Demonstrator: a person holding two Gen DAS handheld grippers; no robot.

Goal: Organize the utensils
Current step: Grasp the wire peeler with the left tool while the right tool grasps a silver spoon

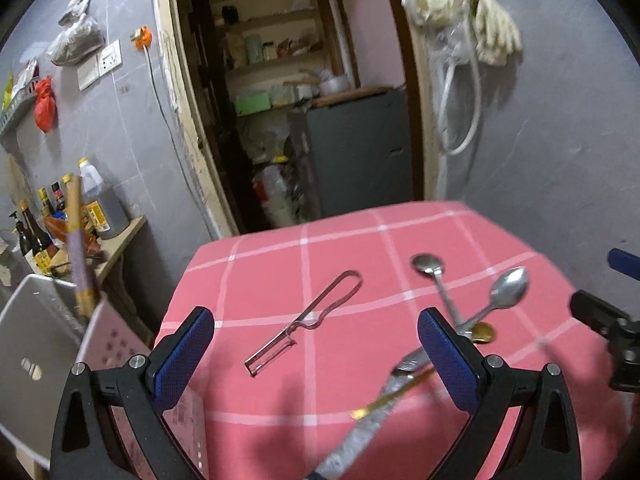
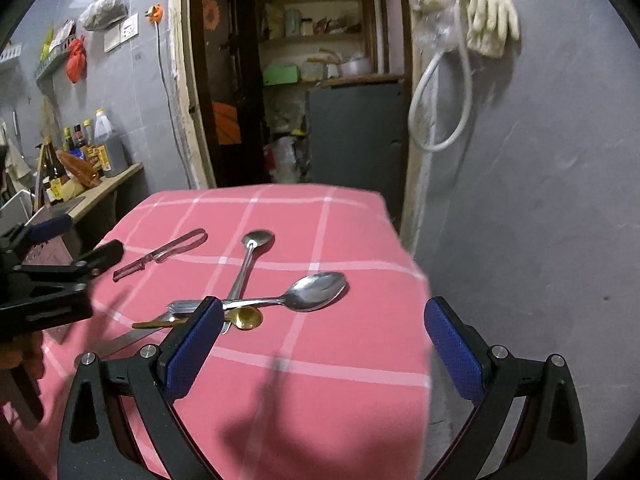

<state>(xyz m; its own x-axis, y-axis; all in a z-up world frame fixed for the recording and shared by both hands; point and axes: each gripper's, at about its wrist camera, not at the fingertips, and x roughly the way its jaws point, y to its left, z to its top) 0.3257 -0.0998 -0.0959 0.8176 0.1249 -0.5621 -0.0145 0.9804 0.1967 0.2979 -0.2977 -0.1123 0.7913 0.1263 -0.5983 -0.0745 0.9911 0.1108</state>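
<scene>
Spoons point(image 2: 256, 296) lie beyond right gripper's point(image 2: 324, 356) spread fingers.

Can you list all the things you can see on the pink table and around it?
Tablecloth: one, pink with white checks, over the table.
Peeler: one, clear pink, left side, lying alone.
Steel spoons: two, silver, crossed mid-table.
Small spoon: one, gold, under the crossed handles.
Knife: one, silver blade, beneath the spoons.
Bottles: several, dark and clear, side counter left.
Gloves: pale yellow, hanging on the wall.
Hose: one, white, looped on the wall.
Left gripper: black, blue pads, jaws open.
Right gripper: same, jaws open.
</scene>
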